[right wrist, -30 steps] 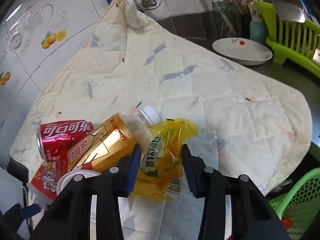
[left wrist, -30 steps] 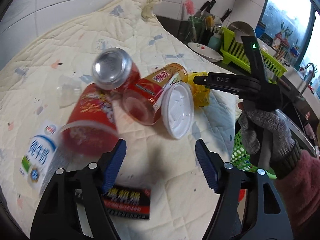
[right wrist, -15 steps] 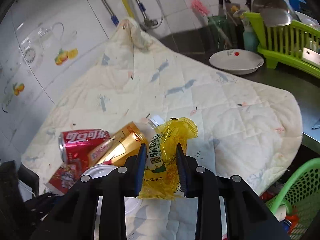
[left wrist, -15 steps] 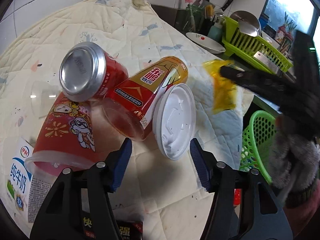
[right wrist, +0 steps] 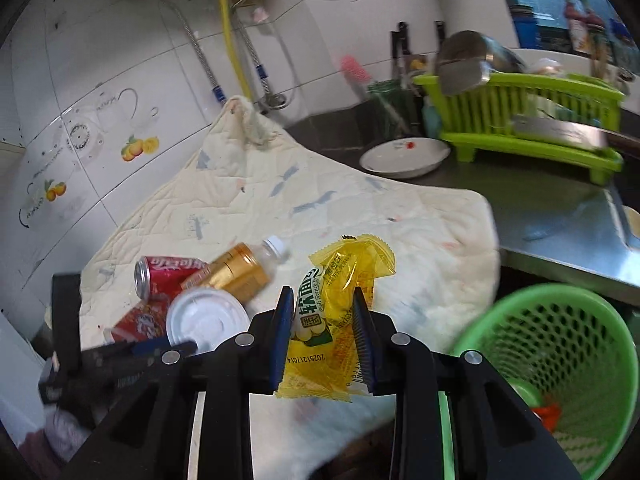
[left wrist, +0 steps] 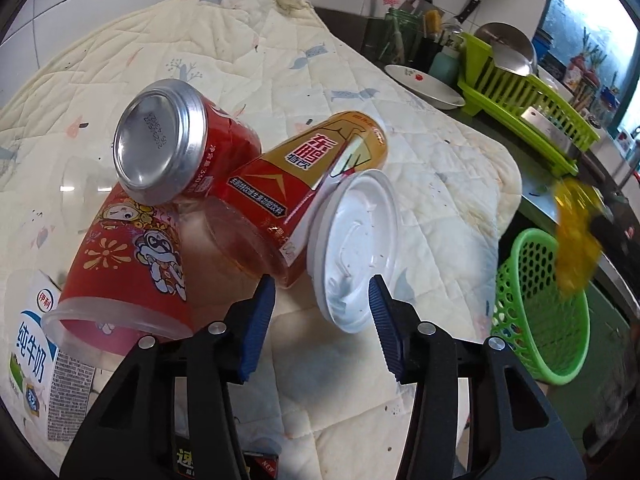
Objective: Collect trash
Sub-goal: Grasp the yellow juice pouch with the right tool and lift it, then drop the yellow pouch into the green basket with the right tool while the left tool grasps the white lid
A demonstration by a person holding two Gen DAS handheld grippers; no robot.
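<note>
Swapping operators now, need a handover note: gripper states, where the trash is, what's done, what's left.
Right gripper: shut on the yellow plastic snack wrapper, held in the air beside the green perforated plastic basket, not dropped yet.
Left gripper: open, empty, at the white round plastic lid.
On the cream quilted cloth: red soda can, gold-and-red drink bottle, red printed plastic cup, white-and-blue milk carton, the lid.
Basket already holds some items.
Left: drop wrapper, collect the rest.
</note>
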